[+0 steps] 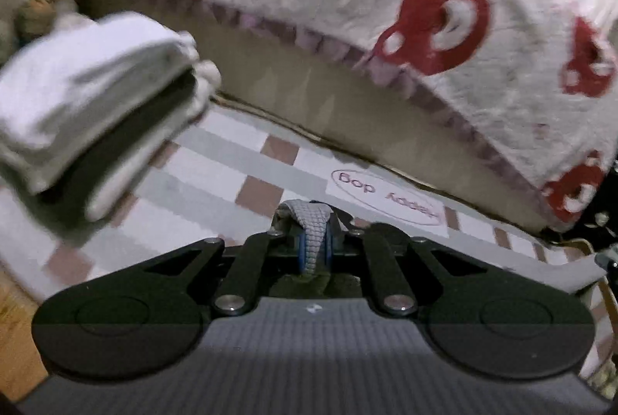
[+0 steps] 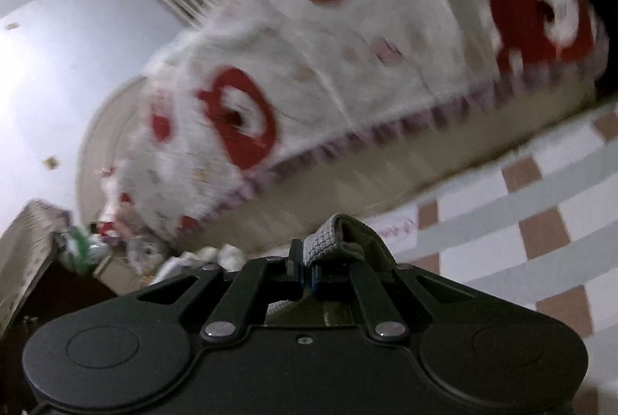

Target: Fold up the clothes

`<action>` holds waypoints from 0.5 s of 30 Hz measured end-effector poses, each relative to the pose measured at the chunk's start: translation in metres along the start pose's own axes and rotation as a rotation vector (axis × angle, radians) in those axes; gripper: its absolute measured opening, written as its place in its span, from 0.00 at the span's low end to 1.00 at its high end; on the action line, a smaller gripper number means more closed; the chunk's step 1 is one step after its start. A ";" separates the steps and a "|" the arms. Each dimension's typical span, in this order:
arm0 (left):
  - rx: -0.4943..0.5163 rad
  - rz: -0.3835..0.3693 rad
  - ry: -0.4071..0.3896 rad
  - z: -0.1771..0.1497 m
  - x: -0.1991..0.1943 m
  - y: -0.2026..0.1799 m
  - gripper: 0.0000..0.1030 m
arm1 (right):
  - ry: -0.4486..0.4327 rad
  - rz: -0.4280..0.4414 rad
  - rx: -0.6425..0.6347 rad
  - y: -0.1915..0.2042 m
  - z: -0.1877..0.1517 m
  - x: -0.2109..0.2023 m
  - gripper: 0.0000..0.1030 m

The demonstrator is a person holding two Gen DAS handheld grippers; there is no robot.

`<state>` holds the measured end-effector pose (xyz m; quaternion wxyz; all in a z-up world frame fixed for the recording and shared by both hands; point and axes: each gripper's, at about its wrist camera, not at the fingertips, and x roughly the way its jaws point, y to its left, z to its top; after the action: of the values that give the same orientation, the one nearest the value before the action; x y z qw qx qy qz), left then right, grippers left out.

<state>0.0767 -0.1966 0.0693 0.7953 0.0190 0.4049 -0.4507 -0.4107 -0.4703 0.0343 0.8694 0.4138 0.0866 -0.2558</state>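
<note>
Both tongs were shut tight on cloth. Left gripper pinched a grey knit edge, and right gripper pinched a grey knit edge with olive cloth. It looked like one piece of clothing, held above the checked sheet. A folded white stack sat nearby. The step seemed to be carrying it down. Next, it needed laying flat and smooth.

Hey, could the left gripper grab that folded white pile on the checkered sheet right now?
Probably not yet. The left gripper has its jaws shut on a grey cloth, so it is occupied. The folded white pile lies up to the left, with nothing between.
</note>
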 end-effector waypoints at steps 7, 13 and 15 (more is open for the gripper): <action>0.011 0.121 0.216 0.029 0.240 0.001 0.09 | 0.238 -0.321 -0.059 -0.093 0.049 0.192 0.05; -0.067 0.116 0.197 0.014 0.278 0.020 0.13 | 0.242 -0.402 -0.102 -0.110 0.039 0.221 0.13; -0.118 0.077 0.160 0.016 0.269 0.030 0.14 | 0.221 -0.395 -0.129 -0.110 0.039 0.212 0.13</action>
<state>0.1799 -0.3743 -0.1080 0.7768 0.0236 0.4920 -0.3925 -0.2886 -0.6370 -0.0917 0.8124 0.3577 0.2767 -0.3681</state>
